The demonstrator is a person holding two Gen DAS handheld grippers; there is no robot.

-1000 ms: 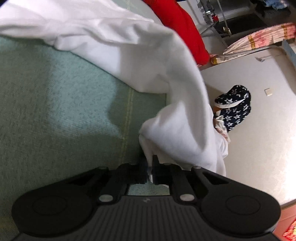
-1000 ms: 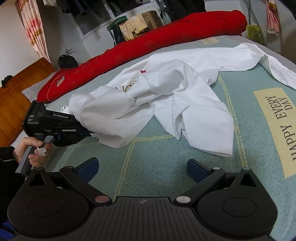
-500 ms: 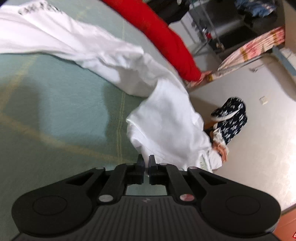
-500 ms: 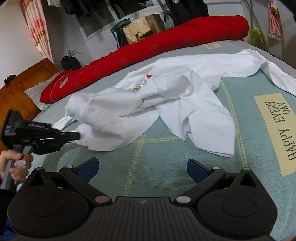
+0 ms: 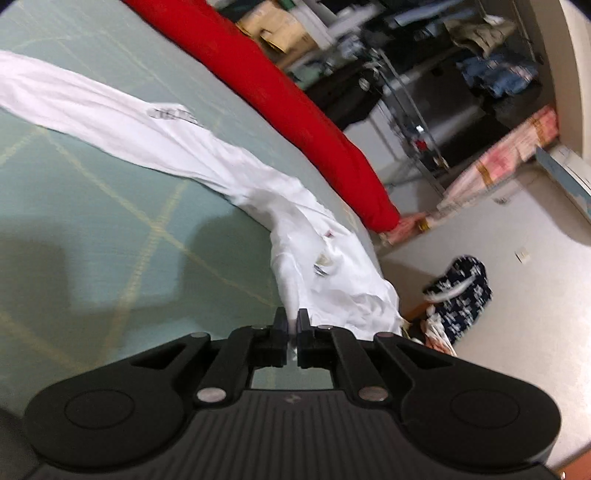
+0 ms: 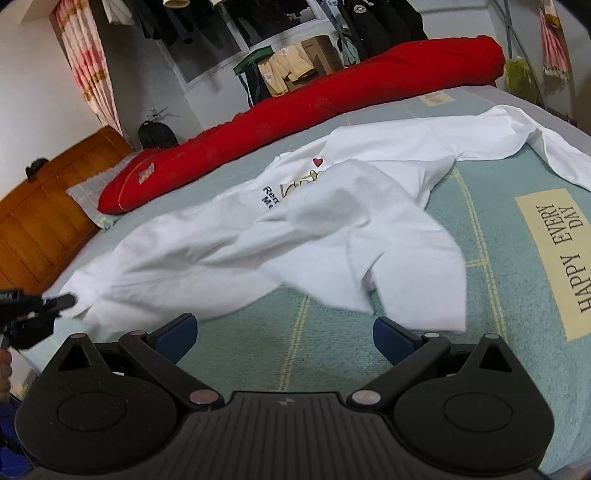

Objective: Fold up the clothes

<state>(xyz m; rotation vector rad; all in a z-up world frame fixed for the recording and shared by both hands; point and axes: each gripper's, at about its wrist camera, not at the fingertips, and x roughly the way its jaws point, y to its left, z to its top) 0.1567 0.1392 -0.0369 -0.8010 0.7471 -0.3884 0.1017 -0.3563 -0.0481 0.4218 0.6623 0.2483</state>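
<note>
The white shirt [image 6: 295, 236], bunched in a heap a second ago, now lies drawn out long across the green blanket [image 6: 461, 354] because the left gripper [image 5: 291, 325], clamped on its edge near the bed's side, has hauled it outward, so I judge the spreading-out nearly done and folding not begun. The right gripper [image 6: 284, 332] hangs with jaws wide and empty over the blanket. Beyond lie a red bolster [image 6: 332, 107], a wooden headboard [image 6: 40, 221] and hanging clothes [image 6: 373, 22].
</note>
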